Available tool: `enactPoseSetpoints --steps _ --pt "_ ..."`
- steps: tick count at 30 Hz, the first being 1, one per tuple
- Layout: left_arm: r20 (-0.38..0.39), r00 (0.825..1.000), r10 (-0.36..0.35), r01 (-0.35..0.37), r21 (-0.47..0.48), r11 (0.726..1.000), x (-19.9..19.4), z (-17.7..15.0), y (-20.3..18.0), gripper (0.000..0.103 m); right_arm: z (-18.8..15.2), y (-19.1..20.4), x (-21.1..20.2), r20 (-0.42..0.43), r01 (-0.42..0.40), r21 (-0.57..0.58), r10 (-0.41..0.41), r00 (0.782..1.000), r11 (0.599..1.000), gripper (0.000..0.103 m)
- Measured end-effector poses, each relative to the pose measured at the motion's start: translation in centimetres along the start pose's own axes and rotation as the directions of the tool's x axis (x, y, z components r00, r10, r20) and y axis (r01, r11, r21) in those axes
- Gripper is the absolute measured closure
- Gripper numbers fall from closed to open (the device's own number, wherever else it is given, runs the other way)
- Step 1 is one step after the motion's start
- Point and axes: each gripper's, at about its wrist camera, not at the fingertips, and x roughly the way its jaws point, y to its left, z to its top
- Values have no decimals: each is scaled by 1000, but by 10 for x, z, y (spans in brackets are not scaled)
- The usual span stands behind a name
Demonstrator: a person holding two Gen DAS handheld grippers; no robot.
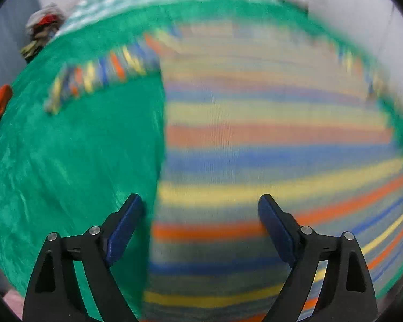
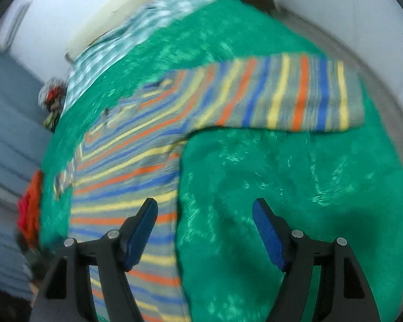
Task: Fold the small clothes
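The soft, light striped knit shirt [image 2: 137, 177] is lying flat on the green fuzzy blanket [image 2: 282, 187]. Both the left gripper [image 1: 201, 214] and right gripper [image 2: 204, 220] are hanging wide apart, empty (a hem corner looks best to pinch).

A shirt [image 2: 153, 145] striped grey, yellow, orange and blue lies on a plain green blanket [image 2: 295, 187].
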Motion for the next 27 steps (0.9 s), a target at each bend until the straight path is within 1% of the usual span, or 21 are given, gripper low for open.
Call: enactPoseSetpoints --steps 1,2,4,6,7,8,9,11,12,13,14,16,18,19,20,21,22,23,24,26,27 --pt "18 1000 4 -4 0 1000 0 -9 2 10 0 -15 7 -20 64 15 -64 998 998 31" --pt "27 1000 15 -14 -9 1000 -5 -13 8 5 -1 -29 9 -36 129 21 -128 991 991 36" --pt "-2 1000 30 -30 -20 999 -13 -13 19 5 -3 -54 -11 -18 140 60 -140 990 988 59" --pt "23 999 31 -30 -65 997 -30 -11 34 6 2 -67 -36 34 118 109 -122 992 987 53" --pt "43 998 37 -33 -88 996 -38 -8 40 6 10 -75 -49 79 69 142 -81 994 987 45" --pt "55 998 41 -35 -107 994 -41 -5 44 6 10 -75 -49 79 69 142 -81 994 987 40" --pt "70 996 45 -35 -135 990 -44 -2 51 6 30 -92 -61 143 16 209 -47 989 978 39" --pt "97 993 61 -40 -199 979 -46 3 60 6 49 -109 -60 169 -18 261 -28 985 965 36" --pt "99 992 72 -47 -235 971 -44 6 66 6 58 -119 -54 170 -9 296 -43 984 955 36" --pt "98 992 82 -53 -266 962 -40 6 72 6 66 -130 -48 171 9 337 -71 983 942 36" --pt "95 991 92 -61 -285 957 -36 3 78 6 72 -139 -40 156 4 364 -65 986 932 36" --pt "62 990 129 -103 -318 942 -25 -6 88 6 78 -148 -27 139 -27 405 -32 990 914 37" --pt "31 989 148 -129 -331 935 -19 -19 98 6 84 -147 -25 182 -101 386 32 983 917 36" --pt "2 988 155 -146 -337 930 -14 -24 101 6 88 -144 -22 187 -121 369 54 981 922 38" --pt "-12 988 151 -146 -343 928 -13 -29 102 6 91 -141 -17 171 -121 358 63 983 926 45" --pt "-11 989 147 -141 -348 927 -14 -31 101 6 94 -139 -12 144 -109 341 63 988 934 56" --pt "-4 988 151 -143 -345 928 -18 -32 99 6 97 -134 -6 95 -41 317 11 995 948 102" --pt "0 988 155 -146 -339 930 -19 -31 98 6 99 -129 -6 83 17 309 -45 996 951 101" --pt "4 987 159 -148 -334 931 -20 -30 97 6 100 -125 -11 102 57 308 -93 990 950 101" --pt "12 987 161 -148 -334 931 -21 -29 96 6 103 -101 -25 122 175 244 -209 970 954 101" --pt "12 987 159 -145 -336 930 -21 -30 96 6 107 -81 -29 129 251 183 -276 952 951 101"
